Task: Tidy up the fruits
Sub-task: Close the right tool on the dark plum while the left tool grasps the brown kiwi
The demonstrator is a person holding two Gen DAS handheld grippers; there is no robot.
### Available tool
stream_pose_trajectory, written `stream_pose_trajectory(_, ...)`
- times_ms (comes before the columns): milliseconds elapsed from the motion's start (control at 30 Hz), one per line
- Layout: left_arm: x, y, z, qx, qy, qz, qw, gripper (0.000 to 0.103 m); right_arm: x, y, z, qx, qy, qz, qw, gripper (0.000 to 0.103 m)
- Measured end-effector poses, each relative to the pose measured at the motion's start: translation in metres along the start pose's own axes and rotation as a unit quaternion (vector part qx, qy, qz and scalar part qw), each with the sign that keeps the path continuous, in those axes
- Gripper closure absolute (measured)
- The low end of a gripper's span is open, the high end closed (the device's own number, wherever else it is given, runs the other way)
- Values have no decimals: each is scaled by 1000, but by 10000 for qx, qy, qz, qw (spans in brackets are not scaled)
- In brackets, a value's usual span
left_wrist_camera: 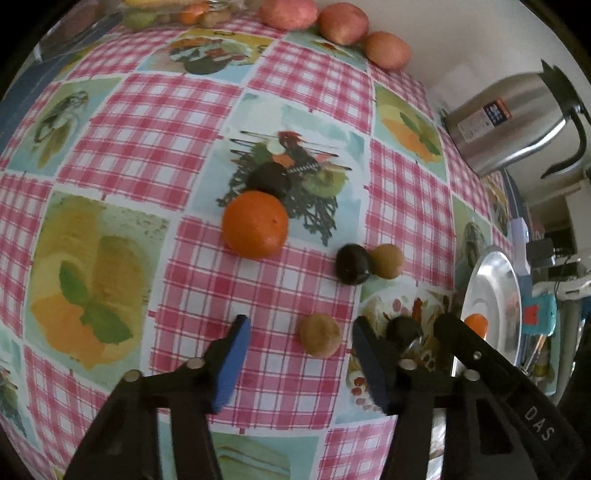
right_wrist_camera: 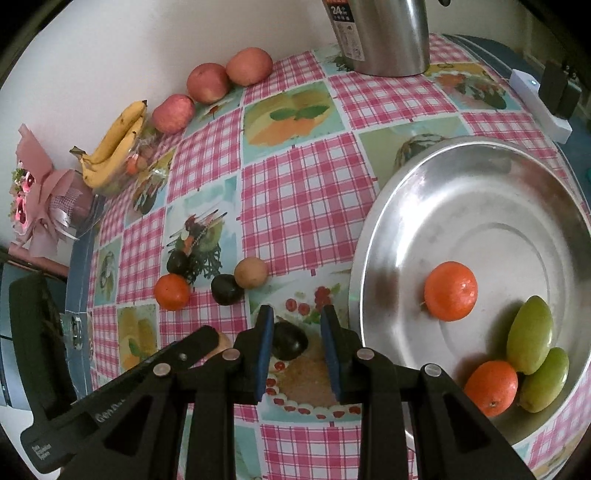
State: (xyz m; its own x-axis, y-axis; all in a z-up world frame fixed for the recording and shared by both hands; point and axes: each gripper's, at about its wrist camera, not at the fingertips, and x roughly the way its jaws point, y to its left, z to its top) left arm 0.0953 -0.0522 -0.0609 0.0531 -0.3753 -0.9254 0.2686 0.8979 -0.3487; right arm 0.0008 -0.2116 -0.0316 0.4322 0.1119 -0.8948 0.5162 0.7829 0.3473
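Note:
My left gripper [left_wrist_camera: 301, 334] is open, with a small tan fruit [left_wrist_camera: 319, 335] lying between its fingers on the checked tablecloth. My right gripper [right_wrist_camera: 297, 332] is open around a dark fruit [right_wrist_camera: 290, 340], its fingers apart from it; this gripper and fruit show in the left wrist view [left_wrist_camera: 402, 329]. An orange [left_wrist_camera: 255, 229], two more dark fruits [left_wrist_camera: 352, 264] [left_wrist_camera: 267, 179] and another tan fruit [left_wrist_camera: 387, 260] lie farther out. The steel plate [right_wrist_camera: 406, 206] at the right holds two oranges [right_wrist_camera: 450, 290] and two green fruits [right_wrist_camera: 530, 334].
Three apples [right_wrist_camera: 207, 83] line the wall at the back. Bananas [right_wrist_camera: 114, 146] lie on a bag of fruit at the back left, beside a pink bouquet [right_wrist_camera: 40, 199]. A steel kettle [right_wrist_camera: 384, 35] stands at the back. A white box [right_wrist_camera: 541, 107] sits at the table's right edge.

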Motion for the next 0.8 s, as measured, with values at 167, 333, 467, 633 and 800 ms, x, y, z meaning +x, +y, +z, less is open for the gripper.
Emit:
stream_pose_trajectory(167, 4, -6, -4, 92, 117, -130, 9998, 74, 5, 1, -1, 3, 77, -23, 10000, 76)
stream_pose_trajectory(333, 7, -13, -5, 162, 121, -163, 9997, 77, 5, 0, -1, 35, 97, -46, 9999, 76)
stream_pose_trajectory(467, 4, -6, -1, -16, 10, -144, 9999, 77, 9, 1, -3, -2, 155, -66, 9999, 76)
stream_pose_trajectory(633, -9, 7, 4, -222, -228, -77, 9995, 77, 14, 8, -4, -142, 199, -102, 9996, 76)
stream_pose_trajectory(800, -13, 10, 5, -257, -261, -136, 9992, 77, 21, 12, -6, -283, 283, -214, 9990, 73)
